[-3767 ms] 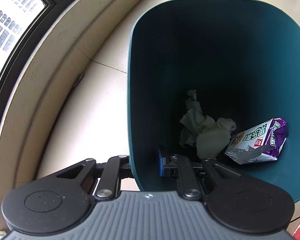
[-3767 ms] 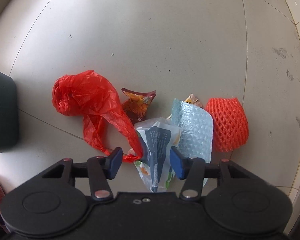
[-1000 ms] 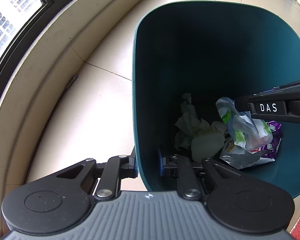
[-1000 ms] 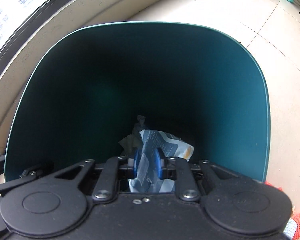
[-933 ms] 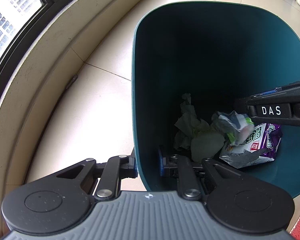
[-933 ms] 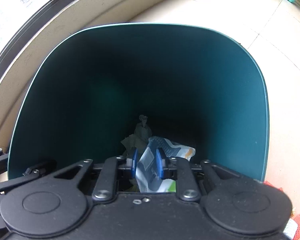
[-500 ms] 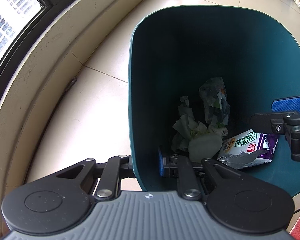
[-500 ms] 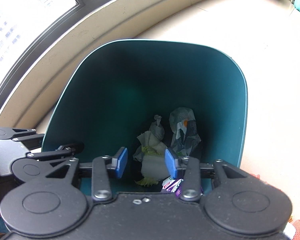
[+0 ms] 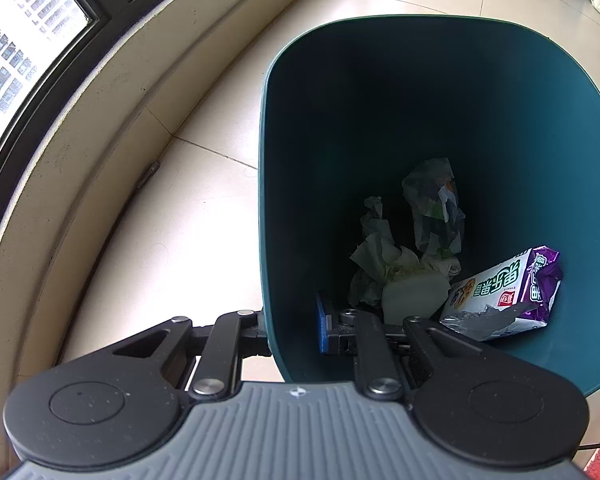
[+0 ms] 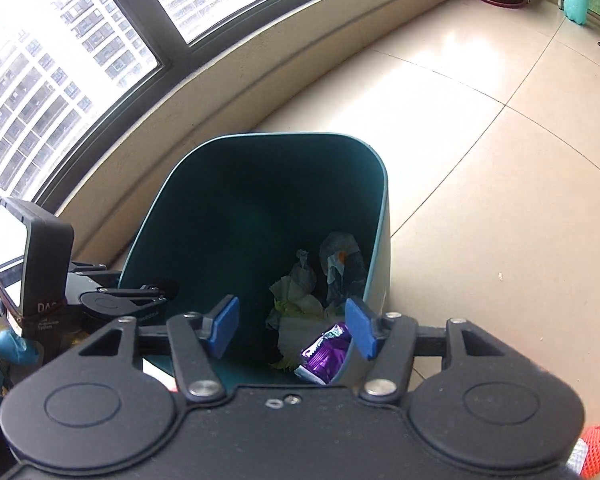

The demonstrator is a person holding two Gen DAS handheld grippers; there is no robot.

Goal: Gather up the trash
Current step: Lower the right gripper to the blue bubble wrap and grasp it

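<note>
Since a second ago: my right gripper (image 10: pixel 292 328) pulled up and back out of teal bin (image 9: pixel 500 120); jaws have just been opening, nothing between them now. Blue-white snack bag (image 9: pixel 436 208), then pinched in them, now lies loose in bin, leaning on far wall beside crumpled tissue (image 9: pixel 384 264) and purple wrapper (image 9: pixel 512 288). My left gripper (image 9: pixel 292 330) clamped on bin's near wall, steadying. Judge partway done: orange mesh sleeve (image 10: pixel 598 448) on floor, more maybe hidden.
</note>
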